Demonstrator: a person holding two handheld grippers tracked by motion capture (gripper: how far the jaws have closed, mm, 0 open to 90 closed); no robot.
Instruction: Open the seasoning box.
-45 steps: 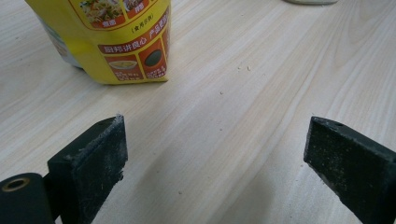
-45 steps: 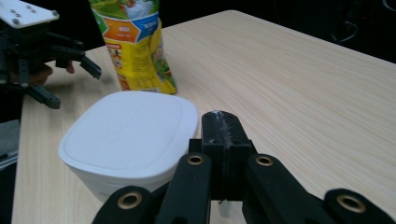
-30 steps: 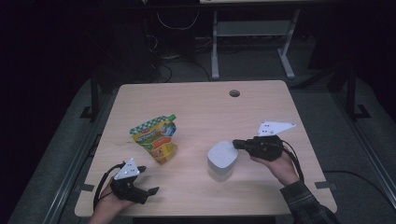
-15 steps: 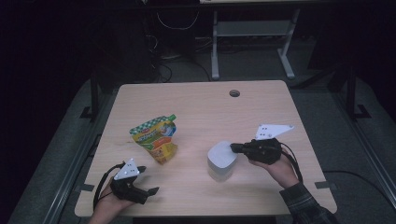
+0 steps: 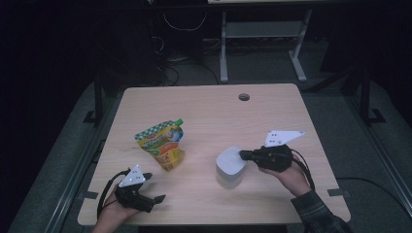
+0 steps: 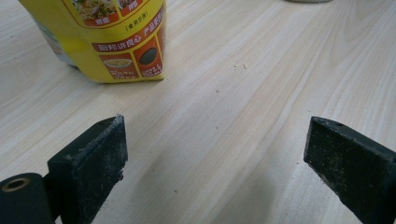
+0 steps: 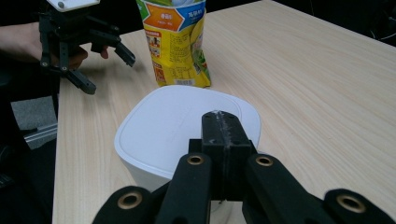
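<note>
A yellow and green spouted food pouch (image 5: 161, 143) lies on the wooden table (image 5: 218, 111), left of centre. To its right stands a white rounded-square container (image 5: 229, 167) with a flat lid. My right gripper (image 5: 243, 155) comes in from the right. It is shut, with its joined tips over the near edge of the lid (image 7: 168, 130) and nothing between them. My left gripper (image 5: 153, 188) rests near the front left of the table, open. In the left gripper view the pouch (image 6: 107, 37) lies ahead of the jaws, apart from them. The right gripper view shows the pouch (image 7: 177, 42) behind the container.
A round cable hole (image 5: 244, 97) sits near the table's far edge. Beyond the table are a white metal frame (image 5: 262, 39) and cables on a dark floor. Bare wood lies between pouch and container. In the right gripper view, the left gripper (image 7: 109, 74) stands left of the pouch.
</note>
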